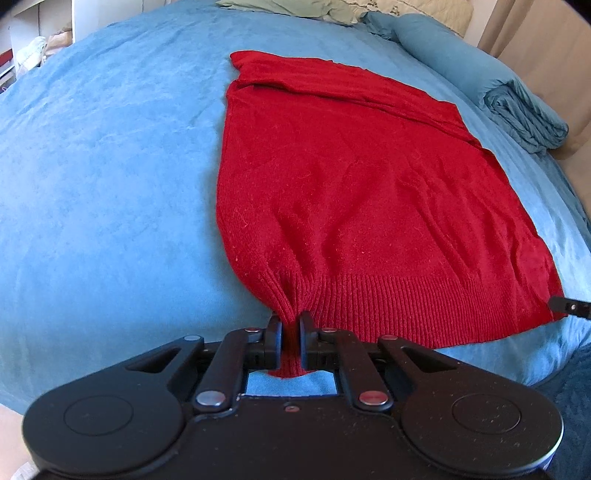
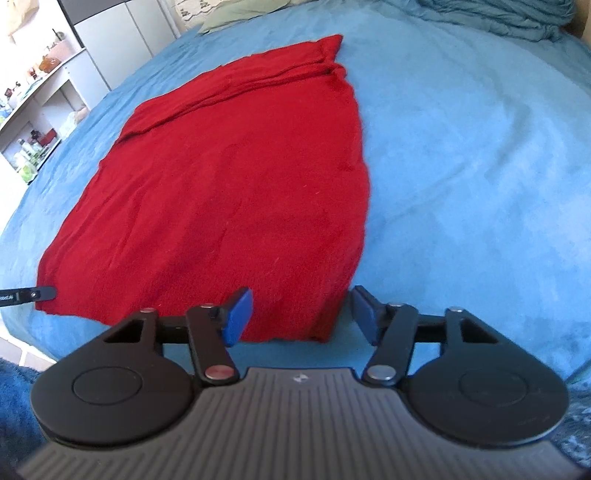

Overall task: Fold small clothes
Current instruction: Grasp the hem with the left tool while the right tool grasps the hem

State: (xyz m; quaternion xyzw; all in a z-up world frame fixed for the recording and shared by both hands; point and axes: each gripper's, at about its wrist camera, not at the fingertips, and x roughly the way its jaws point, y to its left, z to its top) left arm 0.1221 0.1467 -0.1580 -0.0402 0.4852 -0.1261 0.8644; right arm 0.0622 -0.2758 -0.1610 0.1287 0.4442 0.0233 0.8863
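A red knitted sweater (image 1: 351, 184) lies flat on a blue bed cover (image 1: 92, 184), its ribbed hem toward me and its sleeves folded across the far end. My left gripper (image 1: 290, 325) is shut on the hem's near left corner, and the rib bunches between its black fingers. In the right wrist view the sweater (image 2: 221, 184) spreads out to the left. My right gripper (image 2: 301, 314) stands open around the hem's near right corner; its blue pads (image 2: 240, 317) do not press the cloth. Each view shows the other gripper's tip at the opposite hem corner.
A rolled blue duvet (image 1: 498, 92) lies at the bed's far right, with pale green pillows (image 1: 295, 9) at the head. White shelves (image 2: 33, 110) holding small items stand left of the bed. The bed's near edge drops off just below both grippers.
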